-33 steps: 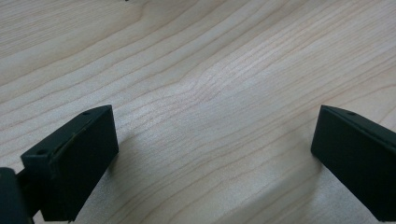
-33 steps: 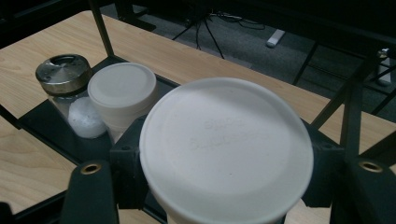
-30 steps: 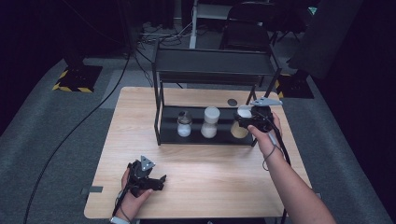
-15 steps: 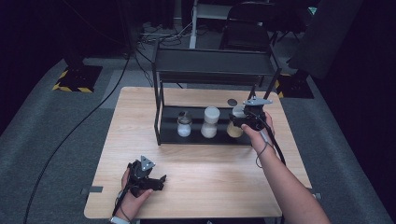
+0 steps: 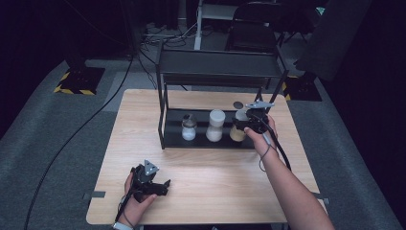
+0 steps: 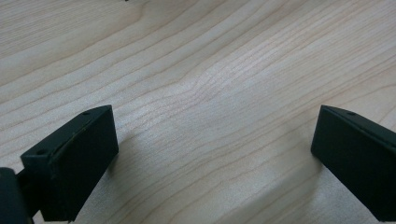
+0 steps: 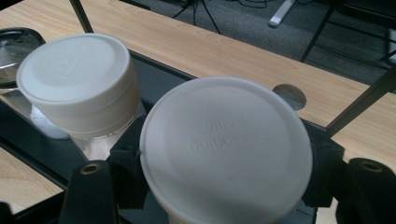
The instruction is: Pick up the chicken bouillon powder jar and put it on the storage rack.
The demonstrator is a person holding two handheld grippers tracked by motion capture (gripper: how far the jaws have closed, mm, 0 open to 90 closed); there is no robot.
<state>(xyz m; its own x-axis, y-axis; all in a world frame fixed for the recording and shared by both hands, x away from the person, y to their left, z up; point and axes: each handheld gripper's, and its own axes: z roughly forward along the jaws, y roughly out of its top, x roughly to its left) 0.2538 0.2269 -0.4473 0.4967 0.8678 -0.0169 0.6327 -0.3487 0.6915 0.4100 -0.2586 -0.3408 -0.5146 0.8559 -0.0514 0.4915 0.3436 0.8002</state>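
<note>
White plastic, a round lid with faint embossed lettering I cannot read, sits between the black jaws of my right gripper [image 7: 224, 186] in the right gripper view; the jaws stand either side of the white-lidded jar [image 7: 226, 149] and press against it just under the lid. The jar's body is cut off at the bottom edge there. The high view supplies it: a tan-filled jar [image 5: 238, 132] on the lower shelf of a black metal rack [image 5: 210, 143], my right gripper [image 5: 249, 122] clamped on it, its grey plate on top.

Just beside it, toward the rack's middle, a second white-capped jar [image 7: 79, 84] stands upright; past that, a darker lid [image 7: 14, 46], cropped by the frame edge. From above, that third one reads as a small glass jar [image 5: 188, 128] with white contents. A round hole [image 7: 289, 95] in the table shows behind the rack in both views.

My left gripper [image 6: 212, 154] has its jaws spread wide, nothing between them, over bare light wood grain. The high view places it [image 5: 149, 181] in my left hand near the front edge of the wooden table [image 5: 143, 110], well apart from the rack. Whether its jaw tips touch the wood I cannot tell. The rack's top shelf hides part of the table behind.
</note>
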